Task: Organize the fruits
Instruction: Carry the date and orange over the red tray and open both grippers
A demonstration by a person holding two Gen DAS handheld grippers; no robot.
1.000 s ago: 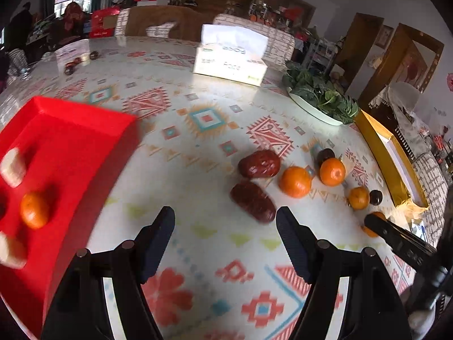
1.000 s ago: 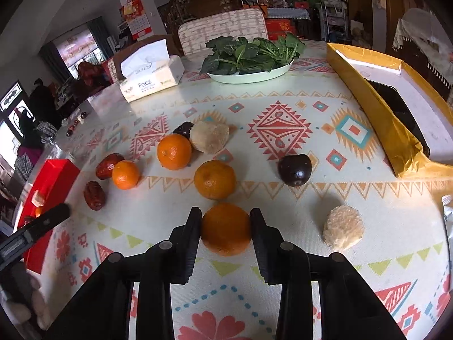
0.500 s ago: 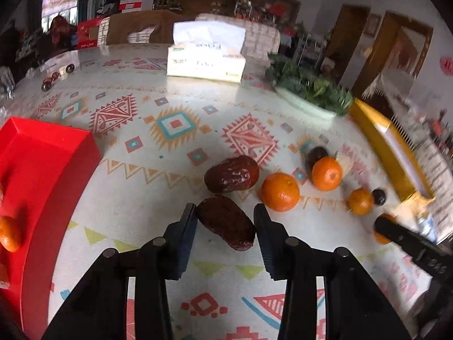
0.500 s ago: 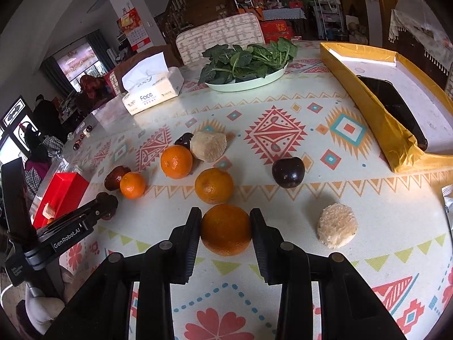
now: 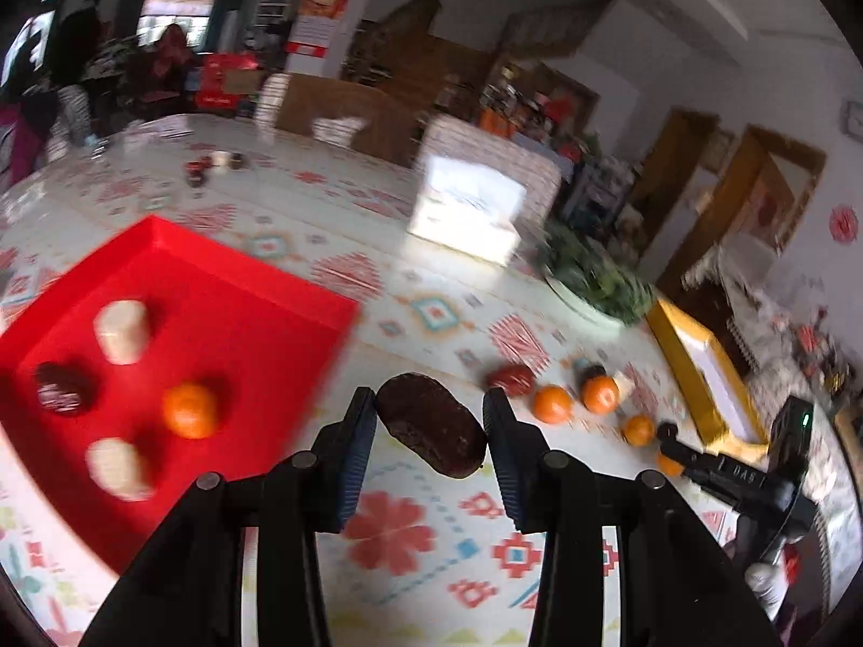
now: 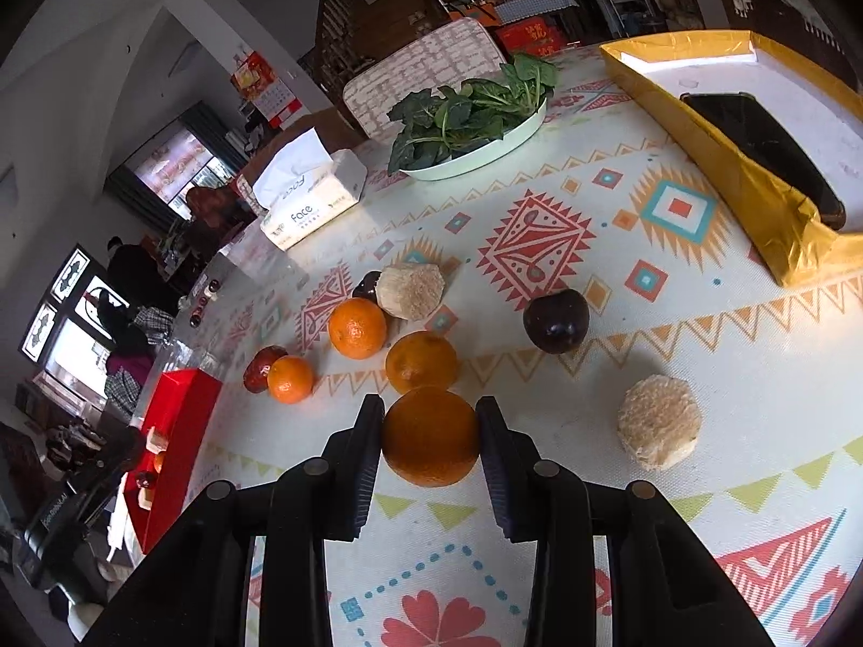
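A home dining room; patterned table [image 6: 674, 356], tissue box [image 6: 310, 205], plate of greens [image 6: 469, 124].

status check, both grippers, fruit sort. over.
Left gripper shut on date, lifted beside red tray. Right gripper shut on orange. Nothing between date and tray.

Readable words are few on this table.
The tissue box [image 6: 310, 199], far left of the greens, carries "face" on its near side, with smaller print above it too small to read. The other gripper's black body [image 5: 739, 477], at the near right, shows pale letters like "DAB". The red wall posters stay illegible.
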